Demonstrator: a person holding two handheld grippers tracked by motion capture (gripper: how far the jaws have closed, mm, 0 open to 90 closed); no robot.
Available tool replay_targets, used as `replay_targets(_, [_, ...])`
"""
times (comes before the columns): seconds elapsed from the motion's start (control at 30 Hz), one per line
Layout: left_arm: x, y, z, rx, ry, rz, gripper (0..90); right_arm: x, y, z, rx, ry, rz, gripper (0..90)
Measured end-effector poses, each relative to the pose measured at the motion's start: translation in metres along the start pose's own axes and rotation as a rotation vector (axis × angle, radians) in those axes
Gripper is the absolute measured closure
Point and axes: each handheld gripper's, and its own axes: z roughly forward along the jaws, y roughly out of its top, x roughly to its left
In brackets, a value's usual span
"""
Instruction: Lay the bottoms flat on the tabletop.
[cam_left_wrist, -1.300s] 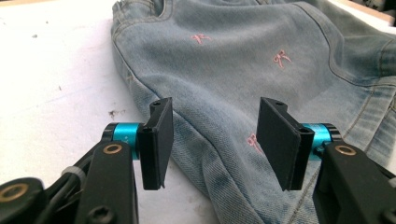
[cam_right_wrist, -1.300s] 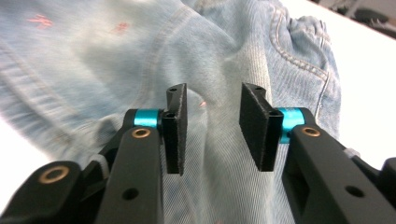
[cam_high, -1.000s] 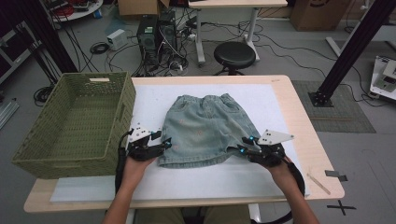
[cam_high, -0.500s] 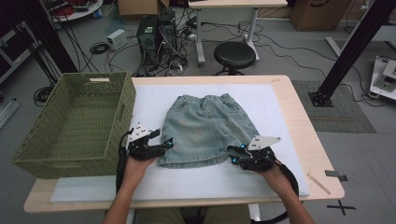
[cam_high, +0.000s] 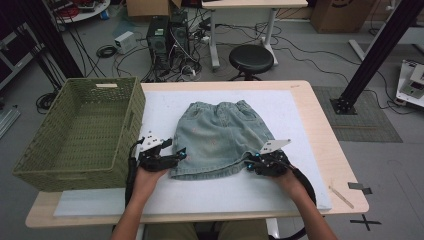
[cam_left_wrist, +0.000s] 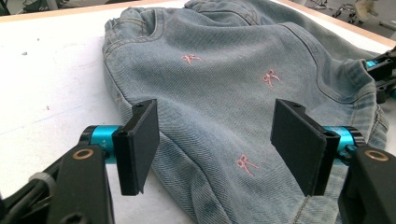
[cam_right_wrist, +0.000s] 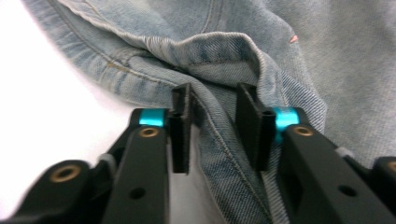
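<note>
Both grippers set at the hem corners of a denim skirt

A green basket (cam_high: 80, 132) waits at the table's left edge, likely where the folded piece will go; the left gripper (cam_high: 177, 156) stands with jaws wide apart over the near-left hem corner, gripping nothing yet; the denim skirt (cam_high: 222, 137) lies flat mid-table on the white mat (cam_high: 310, 125), waistband away; the right gripper (cam_high: 251, 165) has just been closing, its jaws narrowed around a raised hem fold, ready to lift
</note>
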Motion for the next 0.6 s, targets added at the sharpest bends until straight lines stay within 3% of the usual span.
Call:
replay_targets(0.1, [-0.002, 0.0, 0.0, 0.002, -0.004, 0.004, 32.7, 0.002, 0.0, -0.001, 0.007, 0.025, -0.006, 84.7])
replay_targets(0.3, [-0.001, 0.001, -0.002, -0.004, 0.001, 0.002, 32.8, 0.002, -0.003, -0.008, 0.037, 0.089, -0.016, 86.8])
replay_targets(0.47, [0.0, 0.001, -0.005, -0.012, 0.004, 0.002, 32.8, 0.003, -0.004, -0.012, 0.031, 0.089, -0.022, 78.8])
replay_targets(0.57, [0.002, 0.001, -0.006, -0.017, 0.005, -0.003, 32.7, 0.004, -0.004, -0.023, -0.052, 0.069, -0.028, 68.2])
replay_targets(0.6, [0.002, 0.001, -0.006, -0.017, 0.006, -0.006, 32.8, 0.003, -0.004, -0.026, -0.078, 0.056, -0.019, 68.7])
